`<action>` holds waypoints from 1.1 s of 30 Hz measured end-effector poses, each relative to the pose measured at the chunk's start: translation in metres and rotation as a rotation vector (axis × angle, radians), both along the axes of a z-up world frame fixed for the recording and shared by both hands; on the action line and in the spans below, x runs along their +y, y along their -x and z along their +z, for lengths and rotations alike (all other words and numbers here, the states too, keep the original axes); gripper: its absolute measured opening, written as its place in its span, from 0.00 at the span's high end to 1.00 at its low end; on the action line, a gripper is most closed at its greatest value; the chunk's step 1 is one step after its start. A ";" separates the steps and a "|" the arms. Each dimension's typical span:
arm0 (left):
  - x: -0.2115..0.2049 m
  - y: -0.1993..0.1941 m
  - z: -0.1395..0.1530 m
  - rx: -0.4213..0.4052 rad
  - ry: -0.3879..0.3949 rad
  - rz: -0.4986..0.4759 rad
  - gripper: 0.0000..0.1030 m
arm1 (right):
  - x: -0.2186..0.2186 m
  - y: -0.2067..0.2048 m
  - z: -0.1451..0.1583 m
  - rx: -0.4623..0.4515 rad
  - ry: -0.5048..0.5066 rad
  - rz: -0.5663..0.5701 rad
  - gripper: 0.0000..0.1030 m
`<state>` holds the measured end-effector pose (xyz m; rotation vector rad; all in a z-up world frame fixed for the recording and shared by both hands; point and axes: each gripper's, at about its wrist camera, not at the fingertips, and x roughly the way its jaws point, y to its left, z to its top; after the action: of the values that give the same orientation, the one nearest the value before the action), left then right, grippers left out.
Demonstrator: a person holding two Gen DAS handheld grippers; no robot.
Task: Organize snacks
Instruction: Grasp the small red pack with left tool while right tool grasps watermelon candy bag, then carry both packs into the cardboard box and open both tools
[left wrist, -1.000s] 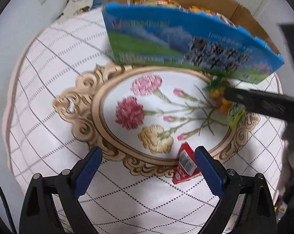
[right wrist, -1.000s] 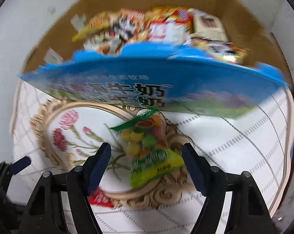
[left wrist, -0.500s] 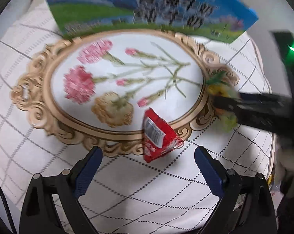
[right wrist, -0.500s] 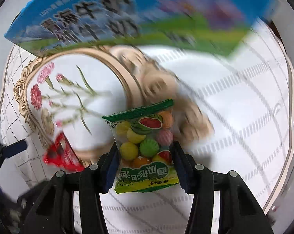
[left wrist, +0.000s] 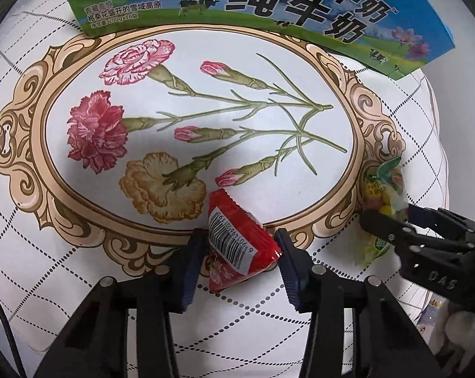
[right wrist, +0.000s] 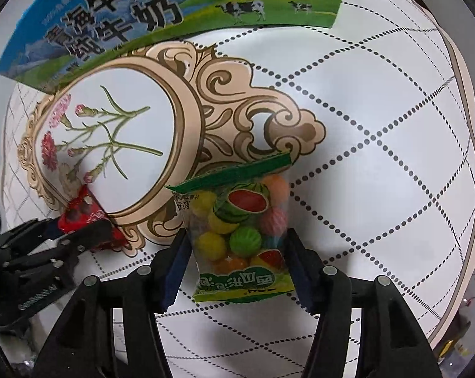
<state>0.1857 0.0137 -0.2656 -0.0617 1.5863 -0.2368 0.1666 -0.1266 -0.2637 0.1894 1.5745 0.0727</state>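
My left gripper is shut on a red snack packet with a barcode, low over the flowered tablecloth. My right gripper is shut on a clear bag of fruit-shaped candies with a green top seal. The candy bag also shows in the left wrist view, to the right of the red packet. The red packet shows in the right wrist view, at the left, held by the other gripper.
A blue and green milk carton box stands at the far edge of the cloth; it also shows in the right wrist view. The table's rim curves down the right side.
Both grippers came down and closed: the left on the red packet, the right on the candy bag. The box of snacks has slid up and mostly out of view.
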 end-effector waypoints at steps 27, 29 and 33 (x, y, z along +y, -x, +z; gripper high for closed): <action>0.005 -0.001 0.054 -0.061 0.048 0.031 0.68 | 0.006 0.032 0.034 -0.113 -0.032 -0.018 0.46; 0.005 -0.008 0.074 -0.084 0.077 0.031 0.68 | 0.005 0.033 0.053 -0.139 -0.076 -0.031 0.46; 0.005 -0.036 0.124 -0.151 0.147 0.023 0.68 | 0.002 0.021 0.103 -0.214 -0.162 -0.047 0.46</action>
<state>0.2212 0.0183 -0.1411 -0.1721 1.4159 -0.3328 0.1457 -0.1250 -0.1608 0.3347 1.3501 0.1777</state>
